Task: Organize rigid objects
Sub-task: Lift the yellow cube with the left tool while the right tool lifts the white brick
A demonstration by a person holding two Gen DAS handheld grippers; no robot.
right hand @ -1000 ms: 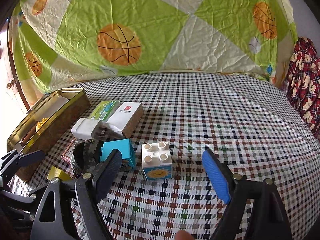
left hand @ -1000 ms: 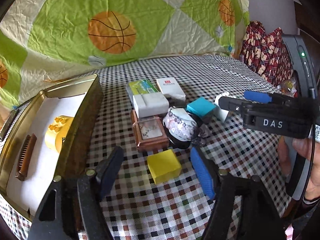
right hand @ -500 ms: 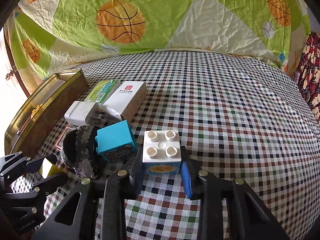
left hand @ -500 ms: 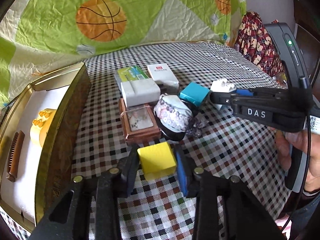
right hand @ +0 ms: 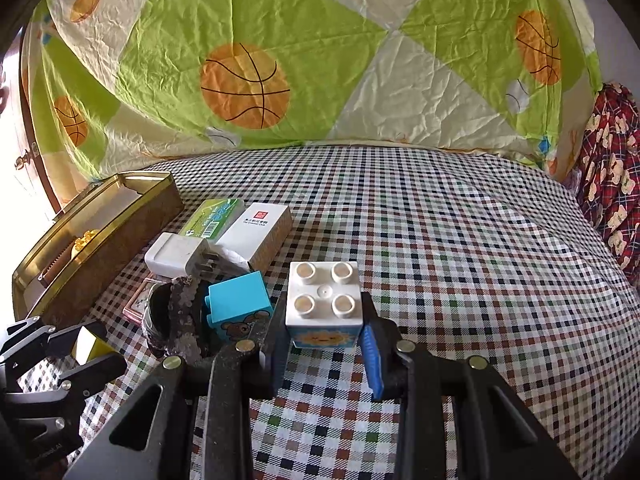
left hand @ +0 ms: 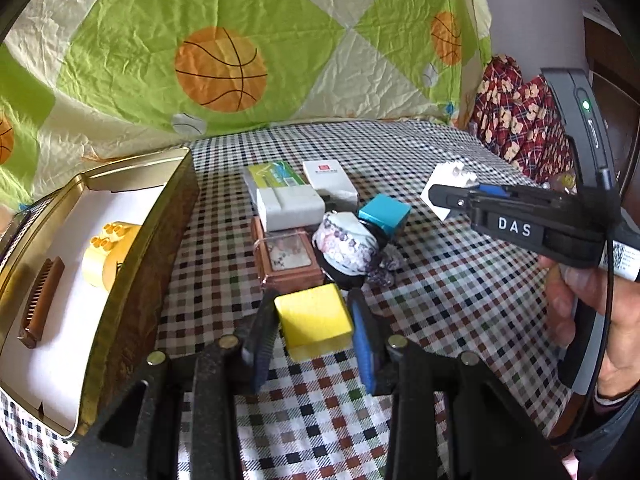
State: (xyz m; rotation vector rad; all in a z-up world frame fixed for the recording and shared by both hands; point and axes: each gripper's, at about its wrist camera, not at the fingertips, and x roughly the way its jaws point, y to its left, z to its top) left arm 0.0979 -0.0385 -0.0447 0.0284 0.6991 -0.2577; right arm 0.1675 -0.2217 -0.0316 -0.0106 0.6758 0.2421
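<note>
A yellow block [left hand: 313,320] sits between the pads of my left gripper [left hand: 314,322], which is shut on it just above the checkered cloth. My right gripper [right hand: 324,322] is shut on a white studded brick [right hand: 323,300] with a sun picture on its side; the same white brick [left hand: 446,182] shows lifted at the right gripper's tip in the left wrist view. The gold tin [left hand: 132,264] lies open at the left, holding a yellow studded brick [left hand: 108,248] and a brown comb [left hand: 40,304]. From the right wrist view the left gripper [right hand: 86,346] with the yellow block [right hand: 90,346] shows at lower left.
A cluster lies mid-cloth: a teal brick [right hand: 238,306], a white charger [right hand: 178,254], a green box [right hand: 212,216], a white box [right hand: 260,228], a brown framed box [left hand: 288,258] and a sequined round pouch [left hand: 346,244]. A person's hand [left hand: 588,300] holds the right gripper. Red patterned fabric [right hand: 612,200] lies at the right edge.
Both grippers went from open to shut: the left on the yellow block, the right on the white brick. The white brick now stands lifted off the cloth beside the teal brick.
</note>
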